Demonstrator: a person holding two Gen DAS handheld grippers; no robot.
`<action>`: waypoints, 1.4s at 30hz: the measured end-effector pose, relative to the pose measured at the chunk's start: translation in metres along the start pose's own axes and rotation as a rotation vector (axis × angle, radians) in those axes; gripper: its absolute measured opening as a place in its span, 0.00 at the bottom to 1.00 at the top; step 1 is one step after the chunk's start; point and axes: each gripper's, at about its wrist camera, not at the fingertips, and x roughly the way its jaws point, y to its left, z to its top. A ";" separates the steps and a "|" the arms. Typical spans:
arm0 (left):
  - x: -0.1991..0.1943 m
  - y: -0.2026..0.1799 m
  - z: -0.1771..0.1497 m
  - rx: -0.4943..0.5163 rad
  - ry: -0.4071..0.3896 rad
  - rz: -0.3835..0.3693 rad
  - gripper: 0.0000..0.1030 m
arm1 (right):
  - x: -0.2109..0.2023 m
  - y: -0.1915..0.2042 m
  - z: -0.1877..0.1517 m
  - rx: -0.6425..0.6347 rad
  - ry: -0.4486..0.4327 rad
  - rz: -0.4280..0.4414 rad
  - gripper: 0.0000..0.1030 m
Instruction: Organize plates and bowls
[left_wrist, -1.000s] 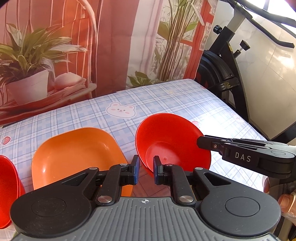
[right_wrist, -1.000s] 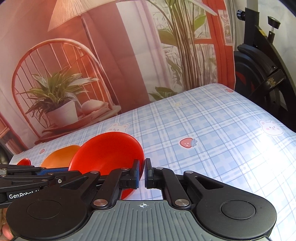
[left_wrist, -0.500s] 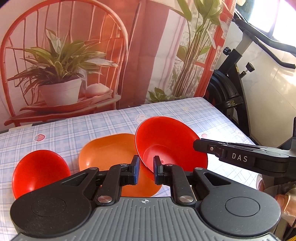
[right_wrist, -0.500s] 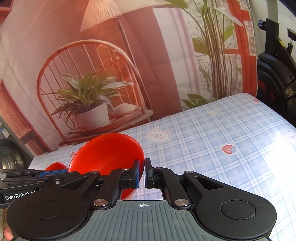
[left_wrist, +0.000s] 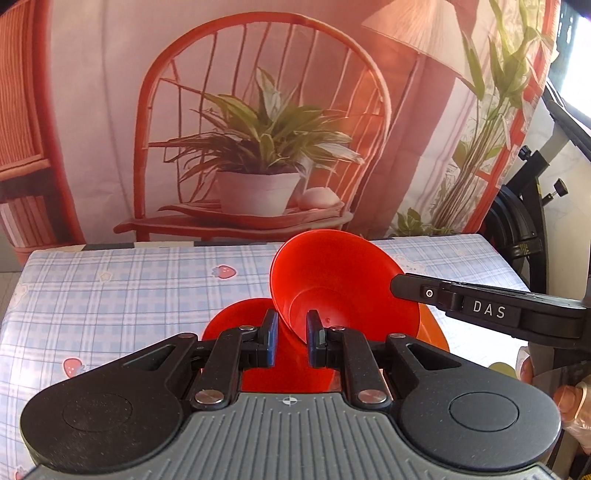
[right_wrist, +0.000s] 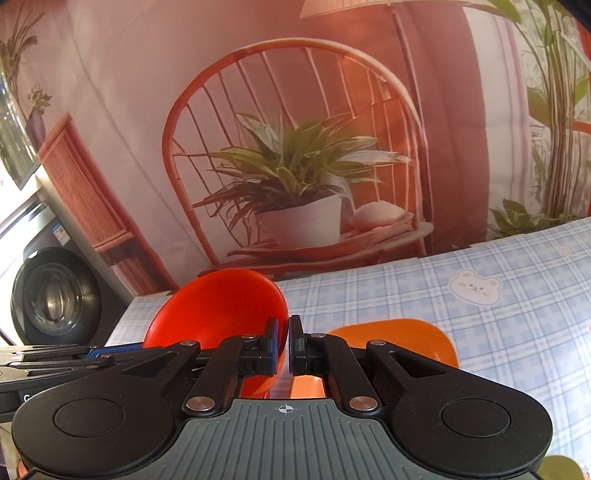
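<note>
A red bowl (left_wrist: 343, 280) hangs tilted above the table, held from two sides. My left gripper (left_wrist: 291, 332) is shut on its near rim. My right gripper (left_wrist: 397, 290) comes in from the right and is shut on the opposite rim. In the right wrist view that same red bowl (right_wrist: 221, 310) sits left of centre, its edge pinched in my right gripper (right_wrist: 284, 345); the left gripper (right_wrist: 74, 354) shows at the far left. A second red bowl (left_wrist: 229, 321) rests on the table directly beneath. An orange plate (right_wrist: 399, 336) lies to its right, a sliver of the plate (left_wrist: 434, 332) showing in the left wrist view.
The table carries a blue plaid cloth (left_wrist: 110, 295) with strawberry and bear prints. Behind it hangs a printed backdrop of a chair and potted plant. An exercise bike (left_wrist: 524, 229) stands off the right end, a washing machine (right_wrist: 55, 299) off the left. A person's fingers (left_wrist: 570, 398) show at right.
Both grippers carried the red bowl leftward and slightly up, from beside the orange plate to over the second red bowl. The plate now lies to the right.
</note>
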 end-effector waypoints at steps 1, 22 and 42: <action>0.002 0.008 -0.003 -0.011 0.003 0.016 0.16 | 0.008 0.007 -0.002 -0.020 0.011 0.001 0.05; 0.024 0.045 -0.036 -0.058 0.057 0.049 0.16 | 0.056 0.031 -0.032 -0.121 0.142 -0.048 0.05; -0.057 0.030 -0.022 0.075 0.017 0.113 0.31 | -0.037 -0.014 -0.036 0.005 0.011 -0.049 0.14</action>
